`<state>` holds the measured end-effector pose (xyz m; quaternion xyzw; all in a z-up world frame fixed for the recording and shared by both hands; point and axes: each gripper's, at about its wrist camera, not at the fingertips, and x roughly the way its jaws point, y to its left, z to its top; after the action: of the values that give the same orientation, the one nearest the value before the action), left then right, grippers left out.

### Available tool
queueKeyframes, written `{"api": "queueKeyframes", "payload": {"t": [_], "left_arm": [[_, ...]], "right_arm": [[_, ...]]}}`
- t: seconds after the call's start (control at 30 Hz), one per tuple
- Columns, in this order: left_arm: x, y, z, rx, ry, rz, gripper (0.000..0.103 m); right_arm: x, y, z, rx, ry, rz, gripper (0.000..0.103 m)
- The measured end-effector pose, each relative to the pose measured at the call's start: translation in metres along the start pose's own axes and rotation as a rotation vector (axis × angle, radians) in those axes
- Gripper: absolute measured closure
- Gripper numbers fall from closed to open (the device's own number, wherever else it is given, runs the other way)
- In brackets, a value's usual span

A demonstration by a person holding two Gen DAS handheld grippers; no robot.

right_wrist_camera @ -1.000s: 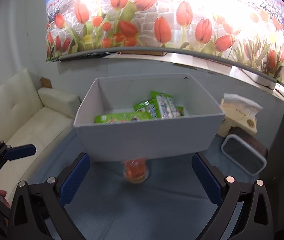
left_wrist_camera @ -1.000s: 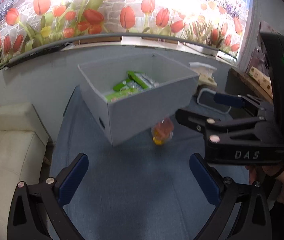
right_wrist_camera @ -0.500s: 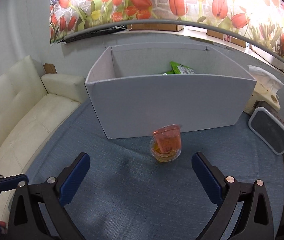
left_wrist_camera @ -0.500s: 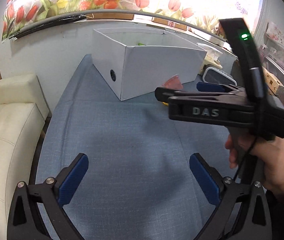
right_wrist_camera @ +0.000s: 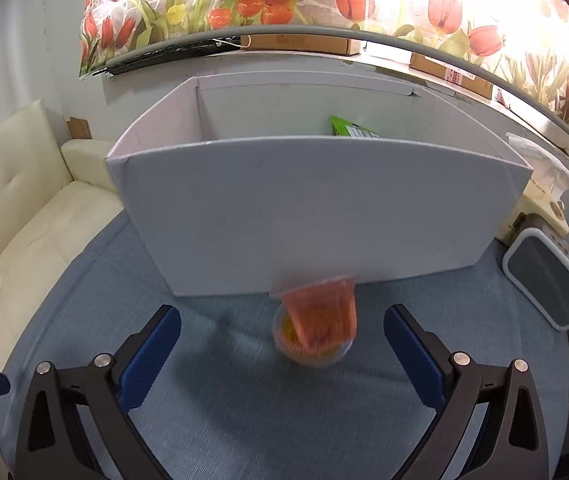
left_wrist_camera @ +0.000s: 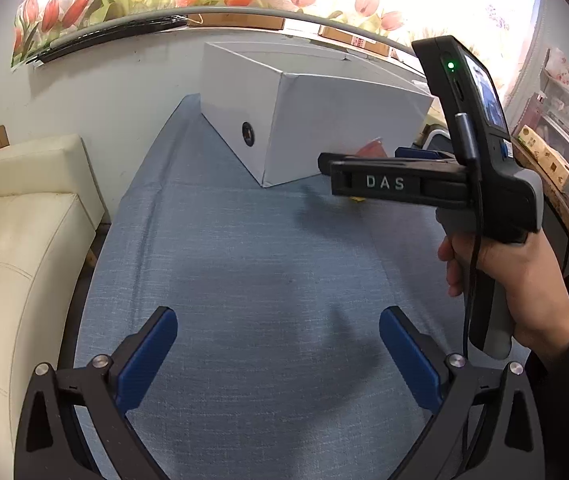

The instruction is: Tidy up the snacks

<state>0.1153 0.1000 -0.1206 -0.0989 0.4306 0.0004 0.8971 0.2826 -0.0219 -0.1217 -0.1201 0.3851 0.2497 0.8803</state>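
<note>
My right gripper [right_wrist_camera: 282,354] has its blue-padded fingers spread wide and empty, aimed at the small clear plastic cup with an orange-red film lid [right_wrist_camera: 316,328], which sits blurred on the blue cloth-covered table [right_wrist_camera: 224,420] just in front of the tall white cardboard box [right_wrist_camera: 316,216]. A green snack packet [right_wrist_camera: 348,130] peeks over the box's far rim. My left gripper [left_wrist_camera: 278,354] is likewise spread open over bare cloth, well back from the box.
</note>
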Motion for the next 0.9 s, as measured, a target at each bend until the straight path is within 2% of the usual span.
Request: {"api": "queueKeyframes", "payload": {"t": [0.2,0.27,0.3,0.33,0.4,0.5,0.9], "left_arm": [[0.005,0.004,0.004,-0.003,0.000,0.007,0.000],[0.004,0.005,0.004,-0.004,-0.002,0.008,0.000],[0.005,0.006,0.004,-0.004,-0.001,0.011,0.000],[0.006,0.006,0.004,-0.005,0.001,0.012,0.000],[0.006,0.006,0.004,-0.012,-0.001,0.010,0.000],[0.006,0.005,0.003,-0.009,0.003,0.010,0.000],[0.002,0.003,0.005,-0.003,-0.008,0.004,0.000]], "right_arm": [[0.013,-0.005,0.005,0.028,0.017,0.009,0.002],[0.017,-0.007,0.006,0.037,0.024,0.015,0.015],[0.019,-0.008,0.006,0.039,0.035,0.008,0.032],[0.021,-0.008,0.006,0.039,0.046,-0.004,0.040],[0.019,-0.010,0.005,0.043,0.039,-0.012,0.043],[0.017,-0.013,0.004,0.047,0.035,-0.019,0.054],[0.017,-0.017,0.005,0.052,0.036,-0.008,0.055]]}}
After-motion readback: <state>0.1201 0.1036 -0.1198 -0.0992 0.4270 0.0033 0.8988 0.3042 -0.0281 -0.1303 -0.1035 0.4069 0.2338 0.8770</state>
